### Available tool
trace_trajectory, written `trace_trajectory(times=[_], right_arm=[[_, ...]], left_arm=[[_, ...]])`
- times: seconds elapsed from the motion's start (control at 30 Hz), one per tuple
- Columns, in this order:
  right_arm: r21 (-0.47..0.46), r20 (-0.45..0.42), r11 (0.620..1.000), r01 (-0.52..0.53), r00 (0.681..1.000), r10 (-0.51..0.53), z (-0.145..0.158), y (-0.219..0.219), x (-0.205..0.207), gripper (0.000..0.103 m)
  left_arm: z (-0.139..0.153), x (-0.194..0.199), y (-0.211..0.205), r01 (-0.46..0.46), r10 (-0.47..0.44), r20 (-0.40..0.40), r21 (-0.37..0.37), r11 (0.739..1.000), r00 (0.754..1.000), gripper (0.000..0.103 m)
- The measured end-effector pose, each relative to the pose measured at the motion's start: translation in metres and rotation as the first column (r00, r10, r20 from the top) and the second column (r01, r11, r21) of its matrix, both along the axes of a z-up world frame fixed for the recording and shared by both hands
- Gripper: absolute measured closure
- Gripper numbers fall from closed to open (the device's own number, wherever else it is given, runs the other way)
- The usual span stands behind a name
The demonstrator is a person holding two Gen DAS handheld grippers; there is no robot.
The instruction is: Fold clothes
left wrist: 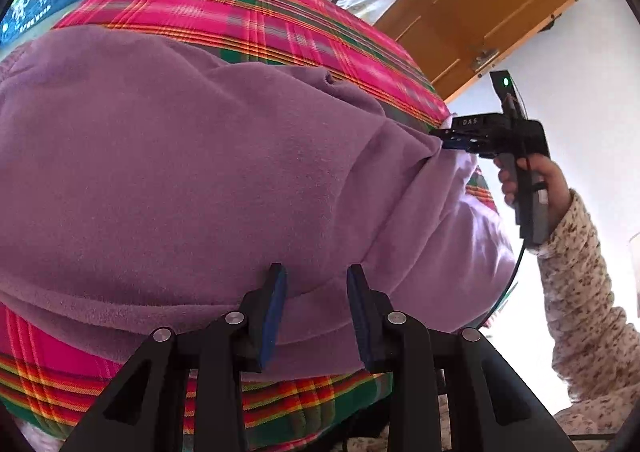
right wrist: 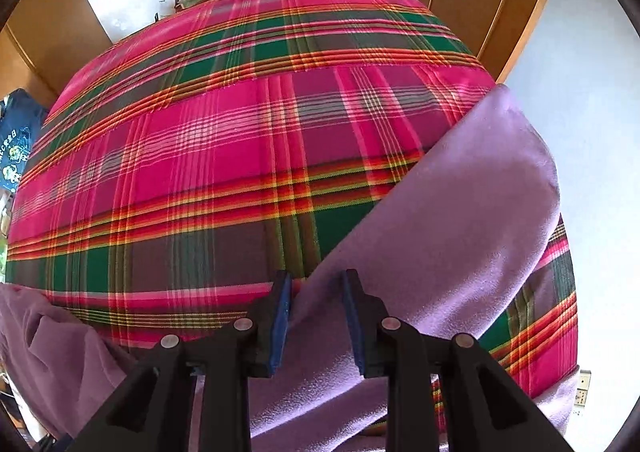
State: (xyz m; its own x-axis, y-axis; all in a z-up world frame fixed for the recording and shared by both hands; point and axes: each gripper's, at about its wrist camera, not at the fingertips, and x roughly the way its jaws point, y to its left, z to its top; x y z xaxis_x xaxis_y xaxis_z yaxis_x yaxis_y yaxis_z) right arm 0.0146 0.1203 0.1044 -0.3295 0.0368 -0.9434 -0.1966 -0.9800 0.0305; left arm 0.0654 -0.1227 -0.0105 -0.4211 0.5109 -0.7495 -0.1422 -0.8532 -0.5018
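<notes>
early stage by the look of it: the purple fleece garment (left wrist: 192, 172) is spread in a rumpled heap on the counter under a pink plaid cloth (right wrist: 240, 156), no neat fold visible yet, most of the folding seems left. from the left wrist view the fleece covers most of the cloth, with soft ridges and a doubled-over lower hem. the left gripper (left wrist: 316, 284) hovers over the near hem, fingers moderately apart with fleece showing between them, not clamped on it. the right gripper (right wrist: 316, 288) sits at a fleece edge; in its own view the fingers look apart with fabric between, but from the left wrist view it seems pinched on a pulled-up corner, so cannot tell whether it grips. fleece is thick, fuzzy, matte lilac, paler on the flap running to the counter's right edge.
</notes>
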Motion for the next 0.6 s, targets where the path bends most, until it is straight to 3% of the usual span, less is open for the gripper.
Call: trace_trajectory(times=[0.1,0.2,0.27,0.6], right_arm=[[0.001,-0.003,1.000,0.002,1.000,-0.002,0.001,0.004,0.002,0.091],[-0.031,-0.018,0.999,0.009,1.000,-0.010,0.002,0.011,0.008,0.097],[-0.049,-0.036,0.999,0.007,0.999,-0.009,0.005,0.017,0.012,0.099],[-0.154,-0.185,0.988,0.008,0.982,-0.037,0.036,0.041,0.064,0.100]], left_arm=[[0.003,0.001,0.005,0.008,-0.009,-0.015,-0.046,0.999,1.000,0.070],[0.005,0.005,0.012,0.023,-0.027,-0.044,-0.089,0.996,0.999,0.064],[0.008,0.007,0.017,0.039,-0.047,-0.069,-0.104,0.994,0.997,0.060],[0.018,0.012,0.040,0.094,-0.118,-0.149,-0.162,0.982,0.982,0.058]])
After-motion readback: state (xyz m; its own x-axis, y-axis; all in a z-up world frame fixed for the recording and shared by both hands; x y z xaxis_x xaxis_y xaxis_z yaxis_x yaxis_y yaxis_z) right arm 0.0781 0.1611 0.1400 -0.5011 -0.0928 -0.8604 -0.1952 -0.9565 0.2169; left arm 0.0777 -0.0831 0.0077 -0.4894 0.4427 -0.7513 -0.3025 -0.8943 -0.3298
